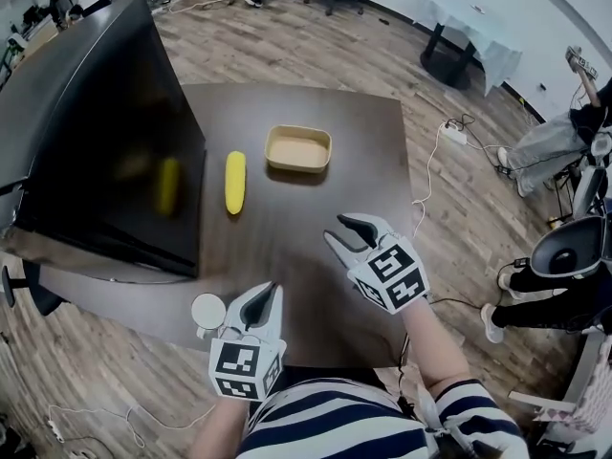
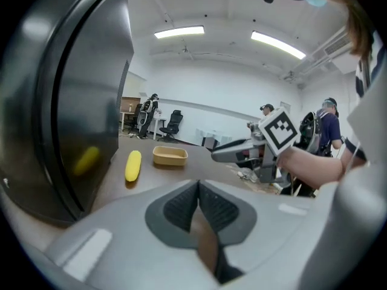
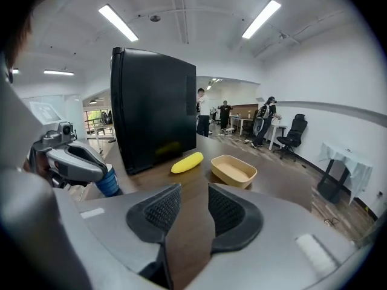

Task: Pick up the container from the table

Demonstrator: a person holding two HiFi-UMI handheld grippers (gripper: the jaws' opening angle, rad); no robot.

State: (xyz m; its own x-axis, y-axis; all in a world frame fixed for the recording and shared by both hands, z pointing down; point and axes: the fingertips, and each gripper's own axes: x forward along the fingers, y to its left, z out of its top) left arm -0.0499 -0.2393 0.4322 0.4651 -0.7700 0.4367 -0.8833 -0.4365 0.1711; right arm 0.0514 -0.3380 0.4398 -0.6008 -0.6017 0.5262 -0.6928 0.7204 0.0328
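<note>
Room: an open office with a wood-plank floor [image 1: 316,55]; I see chairs and seated people around its edges.

1. Dark brown table [image 1: 316,247], filling the middle of my head view.
2. Large black screen [image 1: 105,132], standing on the table at the upper left of the frame, its glossy face mirroring the yellow item.
3. Right gripper [image 1: 337,229], right of centre and low in the frame, over bare tabletop. Its jaws stand wide apart with nothing between them.
4. Left gripper [image 1: 270,291], at the bottom centre-left by the near table edge. Its jaws are pressed together at the tips and hold nothing.
5. Container [image 1: 298,149], a shallow tan tray, empty, flat on the table at upper centre, well apart from both grippers.
6. Yellow oblong item [image 1: 235,182], lying just left of the container and not touching it.
7. Small white-topped cup [image 1: 207,311], lower left, just beside the left gripper.
</note>
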